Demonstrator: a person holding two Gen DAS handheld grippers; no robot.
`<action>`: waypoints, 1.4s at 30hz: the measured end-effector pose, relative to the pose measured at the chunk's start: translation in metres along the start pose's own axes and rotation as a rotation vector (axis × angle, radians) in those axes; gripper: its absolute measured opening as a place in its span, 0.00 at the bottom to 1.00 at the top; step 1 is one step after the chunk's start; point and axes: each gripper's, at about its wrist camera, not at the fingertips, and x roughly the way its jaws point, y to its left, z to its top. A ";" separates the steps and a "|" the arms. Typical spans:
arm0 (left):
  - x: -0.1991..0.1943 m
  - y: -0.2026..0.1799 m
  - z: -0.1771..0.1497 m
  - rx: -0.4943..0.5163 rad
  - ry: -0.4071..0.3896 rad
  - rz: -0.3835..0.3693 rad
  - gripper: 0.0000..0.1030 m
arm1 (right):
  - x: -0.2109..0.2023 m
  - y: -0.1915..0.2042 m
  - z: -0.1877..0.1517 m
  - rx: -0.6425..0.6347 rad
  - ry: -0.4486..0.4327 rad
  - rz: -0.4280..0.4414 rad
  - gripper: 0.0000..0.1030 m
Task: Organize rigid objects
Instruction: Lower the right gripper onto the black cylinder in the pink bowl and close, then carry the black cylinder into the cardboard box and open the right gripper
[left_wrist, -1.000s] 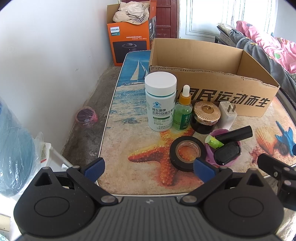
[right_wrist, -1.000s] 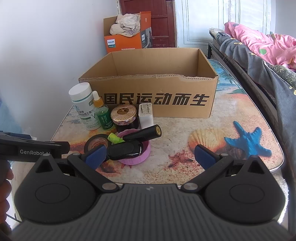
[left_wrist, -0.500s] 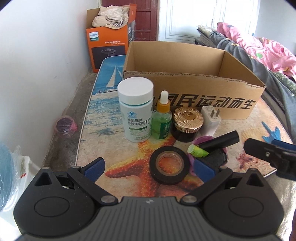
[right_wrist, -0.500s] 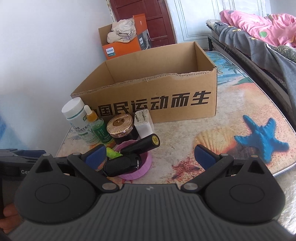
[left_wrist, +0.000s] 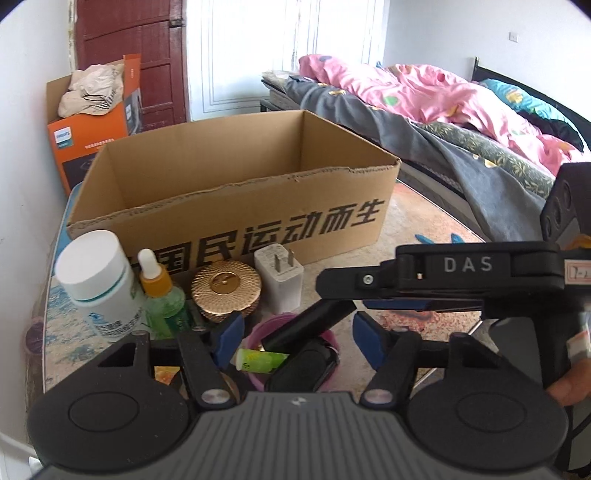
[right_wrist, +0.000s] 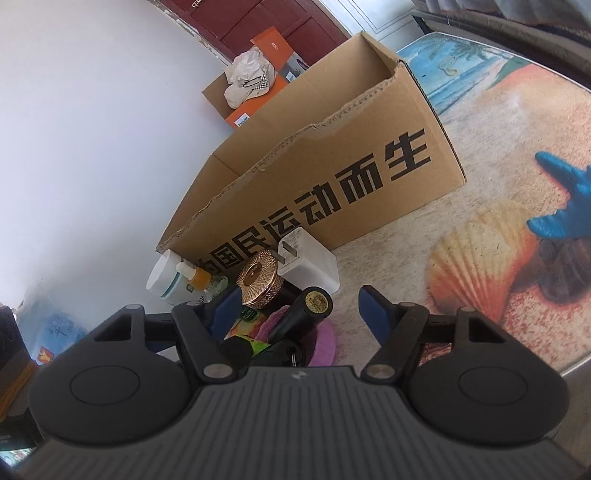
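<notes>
An open cardboard box (left_wrist: 236, 192) stands on the table; it also shows in the right wrist view (right_wrist: 332, 162). In front of it stand a white pill bottle (left_wrist: 98, 284), a green dropper bottle (left_wrist: 162, 299), a gold-lidded jar (left_wrist: 226, 288) and a white charger (left_wrist: 279, 280). A purple dish (left_wrist: 273, 328) holds a black cylinder (left_wrist: 306, 321), a green tube (left_wrist: 262, 360) and a black key fob (left_wrist: 303, 369). My left gripper (left_wrist: 297, 336) is open over the dish. My right gripper (right_wrist: 301, 310) is open around the black cylinder (right_wrist: 306, 310), with its body (left_wrist: 461, 273) crossing the left wrist view.
An orange Philips box (left_wrist: 96, 129) with cloth in it stands behind the table by a red door. A bed with pink bedding (left_wrist: 443, 99) runs along the right side. The white wall is close on the left. The table edge (right_wrist: 576, 365) is near on the right.
Both grippers have moved in low over the purple dish. The left swung right and closer; the right tilted and now straddles the black cylinder. Both sets of jaws stand narrower than before.
</notes>
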 end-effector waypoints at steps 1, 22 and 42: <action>0.006 -0.002 0.001 0.006 0.015 -0.008 0.60 | 0.003 -0.003 0.000 0.013 0.008 0.007 0.55; 0.036 0.000 0.009 0.095 0.083 0.031 0.30 | 0.027 0.006 0.010 -0.026 0.059 0.132 0.23; -0.054 0.016 0.082 0.112 -0.231 0.166 0.23 | -0.014 0.132 0.080 -0.461 -0.103 0.210 0.21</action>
